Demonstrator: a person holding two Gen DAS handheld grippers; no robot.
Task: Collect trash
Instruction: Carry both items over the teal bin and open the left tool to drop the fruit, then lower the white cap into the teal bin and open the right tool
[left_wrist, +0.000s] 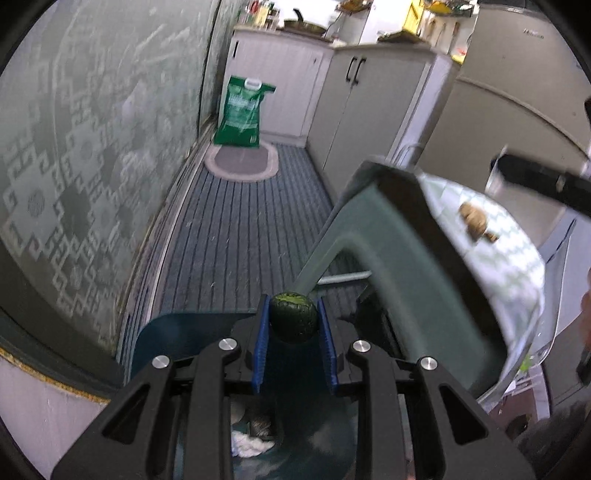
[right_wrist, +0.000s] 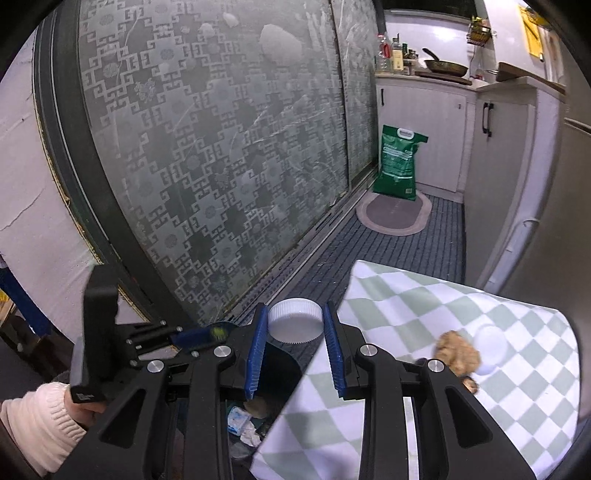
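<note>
Left gripper (left_wrist: 294, 325) angled down over trash bin (left_wrist: 173, 332), blue pads clamping dark green ball (left_wrist: 293, 316). Right gripper (right_wrist: 295, 328) tilted down beside checkered table (right_wrist: 424, 317), fingers pinching white cap (right_wrist: 294, 320); brown crumpled scrap (right_wrist: 458, 352) on table, right.

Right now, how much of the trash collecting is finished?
Done: some wrappers and tissue lie in the bin. In hand: the left claw holds a dark green ball, the right claw a white cap. Left: brown crumpled scraps on the checked tablecloth.
</note>
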